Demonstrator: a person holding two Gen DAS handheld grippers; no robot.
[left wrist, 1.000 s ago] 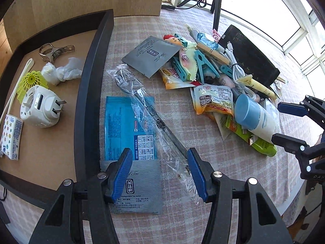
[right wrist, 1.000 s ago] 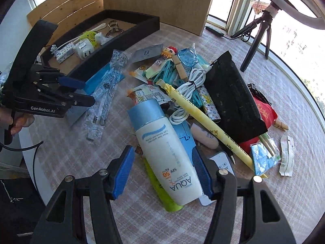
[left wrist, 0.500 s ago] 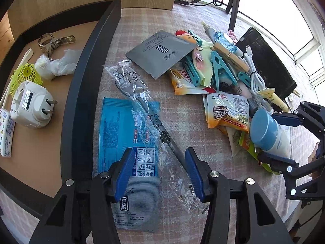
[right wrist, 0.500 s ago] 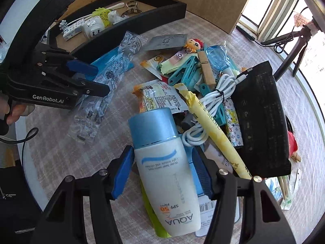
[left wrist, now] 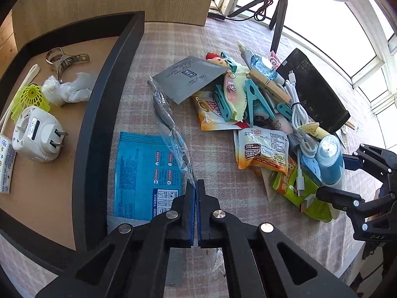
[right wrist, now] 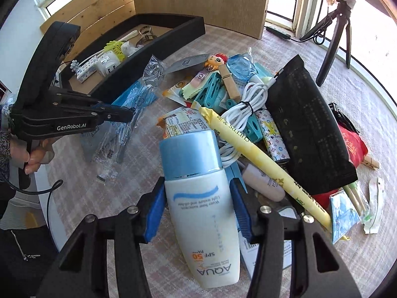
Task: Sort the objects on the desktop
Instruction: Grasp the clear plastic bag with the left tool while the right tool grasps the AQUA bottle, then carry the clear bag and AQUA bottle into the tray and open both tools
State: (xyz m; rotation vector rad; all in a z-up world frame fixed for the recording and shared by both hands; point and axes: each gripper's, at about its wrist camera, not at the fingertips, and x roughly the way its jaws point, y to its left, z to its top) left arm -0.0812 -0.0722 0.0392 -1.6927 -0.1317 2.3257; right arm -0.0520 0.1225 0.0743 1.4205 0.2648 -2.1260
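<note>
My left gripper [left wrist: 196, 186] is shut on the clear plastic bag with a metal spoon [left wrist: 171, 129] inside; the bag lifts off the checked tablecloth beside the black tray [left wrist: 99, 129]. It also shows in the right wrist view [right wrist: 139, 104], with the left gripper [right wrist: 124, 115] pinching it. My right gripper [right wrist: 197, 198] is closed around the white and blue AQUA sunscreen bottle [right wrist: 198, 188], its pads touching both sides. The bottle's blue cap [left wrist: 330, 156] shows in the left wrist view between the right gripper's fingers [left wrist: 332, 193].
The tray holds a white plug adapter [left wrist: 37, 134], yellow shuttlecock [left wrist: 29, 99], metal clip [left wrist: 64, 59] and tissue. A pile of pegs [left wrist: 253, 101], snack packets [left wrist: 263, 149], white cable [right wrist: 248, 104], yellow pen [right wrist: 258, 159] and black pouch [right wrist: 307, 129] lies mid-table. A blue wipe packet [left wrist: 144, 171] lies below the bag.
My left gripper closed on the spoon bag and began lifting it. My right gripper moved forward and closed on the sunscreen bottle.
</note>
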